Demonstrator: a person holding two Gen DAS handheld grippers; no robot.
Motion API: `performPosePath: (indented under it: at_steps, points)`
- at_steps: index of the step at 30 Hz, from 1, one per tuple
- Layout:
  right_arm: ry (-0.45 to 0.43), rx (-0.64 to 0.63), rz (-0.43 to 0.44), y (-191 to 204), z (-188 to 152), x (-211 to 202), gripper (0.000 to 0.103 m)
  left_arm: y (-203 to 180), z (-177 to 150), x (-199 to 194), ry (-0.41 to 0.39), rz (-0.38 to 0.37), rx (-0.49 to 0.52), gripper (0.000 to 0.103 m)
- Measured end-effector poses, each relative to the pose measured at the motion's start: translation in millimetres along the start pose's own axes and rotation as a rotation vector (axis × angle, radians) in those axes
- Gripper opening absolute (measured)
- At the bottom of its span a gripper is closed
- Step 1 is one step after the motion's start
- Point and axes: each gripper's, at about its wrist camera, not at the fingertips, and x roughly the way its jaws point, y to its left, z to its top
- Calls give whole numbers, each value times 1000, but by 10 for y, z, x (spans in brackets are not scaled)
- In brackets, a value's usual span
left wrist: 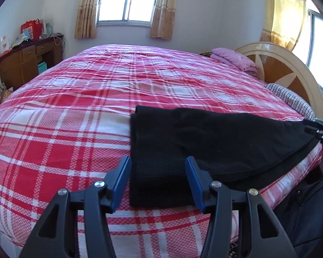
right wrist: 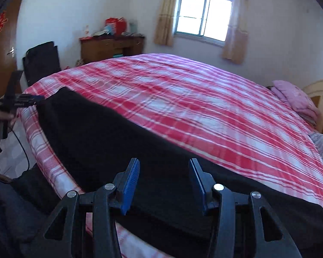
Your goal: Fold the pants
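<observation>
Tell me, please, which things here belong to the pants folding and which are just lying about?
Job: black pants, left gripper, right gripper, plaid bed.
Lying about: pink bedding, striped cloth, wooden desk, black bag.

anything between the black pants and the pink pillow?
Only bare plaid bedspread between the pants and pillow; left wrist view shows it.
</observation>
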Motion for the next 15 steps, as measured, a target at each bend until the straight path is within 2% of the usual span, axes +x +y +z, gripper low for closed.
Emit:
performPosePath:
  at_steps: [3,6,8,11,15]
  points:
    - [19,-33,0,133,-20,67,49,-80,-9,62,22,9,24,54]
    - [24,-51,-2,201,-31,103,49,-63,-23,98,31,31,2,48]
    - [24,-59,-7,232,-31,120,49,-21,-17,87,36,51,-11,29]
    - [33,-56,-3,260,-15,199,49,55,-9,61,44,47,-44,19]
    - [58,-104,10,390,11,348,49,5,-22,48,41,58,-27,15]
